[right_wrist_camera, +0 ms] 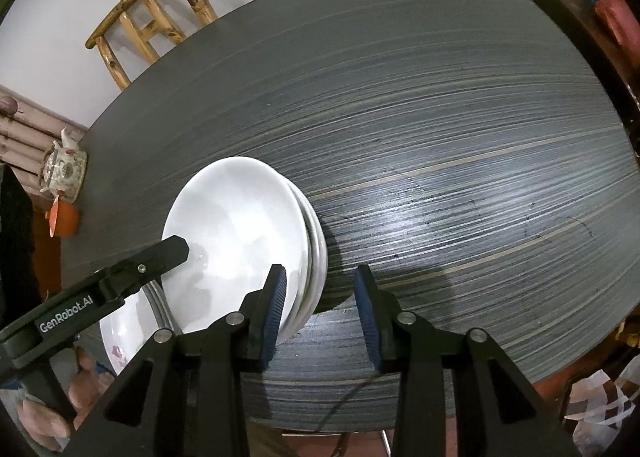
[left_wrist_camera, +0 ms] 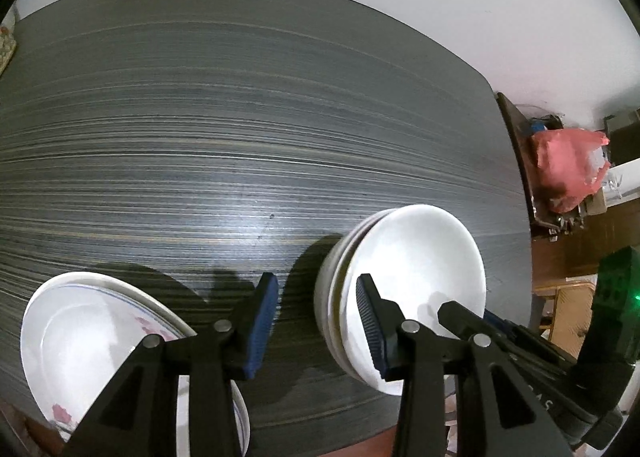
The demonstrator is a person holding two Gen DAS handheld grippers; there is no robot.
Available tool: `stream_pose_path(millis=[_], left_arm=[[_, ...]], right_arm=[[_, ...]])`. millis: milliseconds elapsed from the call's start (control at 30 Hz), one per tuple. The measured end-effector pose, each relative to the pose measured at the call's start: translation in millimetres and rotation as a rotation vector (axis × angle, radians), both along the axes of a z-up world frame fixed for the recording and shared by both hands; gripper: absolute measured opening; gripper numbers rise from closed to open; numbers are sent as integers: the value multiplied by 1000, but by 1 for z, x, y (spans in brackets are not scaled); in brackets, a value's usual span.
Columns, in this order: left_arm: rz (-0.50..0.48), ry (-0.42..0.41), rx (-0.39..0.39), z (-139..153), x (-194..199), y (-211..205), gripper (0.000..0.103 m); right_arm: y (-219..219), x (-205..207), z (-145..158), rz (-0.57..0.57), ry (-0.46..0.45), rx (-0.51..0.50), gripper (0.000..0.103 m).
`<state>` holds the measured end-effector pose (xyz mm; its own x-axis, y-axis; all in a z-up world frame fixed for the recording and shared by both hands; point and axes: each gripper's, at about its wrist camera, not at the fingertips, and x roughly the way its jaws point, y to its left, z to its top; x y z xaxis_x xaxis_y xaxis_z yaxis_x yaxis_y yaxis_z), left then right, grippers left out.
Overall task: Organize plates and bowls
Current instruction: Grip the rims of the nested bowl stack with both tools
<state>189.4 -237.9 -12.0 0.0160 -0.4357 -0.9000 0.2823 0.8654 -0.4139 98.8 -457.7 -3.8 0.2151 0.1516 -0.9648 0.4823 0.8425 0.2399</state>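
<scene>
A stack of plain white bowls (left_wrist_camera: pixel 416 257) sits near the table's front edge; it also shows in the right wrist view (right_wrist_camera: pixel 236 233). A stack of white plates with pink flower print (left_wrist_camera: pixel 80 333) lies to its left, partly seen in the right wrist view (right_wrist_camera: pixel 124 333). My left gripper (left_wrist_camera: pixel 316 321) is open, between the plates and the bowls, its right finger over the bowl rim. My right gripper (right_wrist_camera: pixel 320 309) is open just right of the bowl stack, its left finger at the rim. The right gripper's finger shows in the left wrist view (left_wrist_camera: pixel 464 317) over the bowls.
A dark striped table (right_wrist_camera: pixel 440 137) extends ahead. A floral teapot (right_wrist_camera: pixel 64 169) and an orange cup (right_wrist_camera: pixel 62 219) stand at its left edge. A wooden chair (right_wrist_camera: pixel 148 17) stands behind. A red plastic bag (left_wrist_camera: pixel 568 169) lies on a side shelf at right.
</scene>
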Motion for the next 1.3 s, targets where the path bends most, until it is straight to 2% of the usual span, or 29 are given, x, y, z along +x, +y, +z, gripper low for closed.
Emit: stream_pose_path(millis=[467, 633, 667, 800, 1300], left_arm=[[-15, 20, 12, -14, 4, -7, 40], [-22, 22, -16, -13, 4, -8, 27], [-24, 25, -24, -13, 3, -9, 20], [-46, -10, -6, -11, -2, -14, 20], [-54, -14, 11, -10, -4, -16, 20]], right_arm=[[5, 13, -17, 11, 7, 14, 19], [4, 14, -20, 9, -1, 27, 21], [3, 13, -21, 6, -3, 34, 21], [-2, 13, -25, -14, -12, 68, 21], [8, 14, -22, 9, -6, 47, 21]])
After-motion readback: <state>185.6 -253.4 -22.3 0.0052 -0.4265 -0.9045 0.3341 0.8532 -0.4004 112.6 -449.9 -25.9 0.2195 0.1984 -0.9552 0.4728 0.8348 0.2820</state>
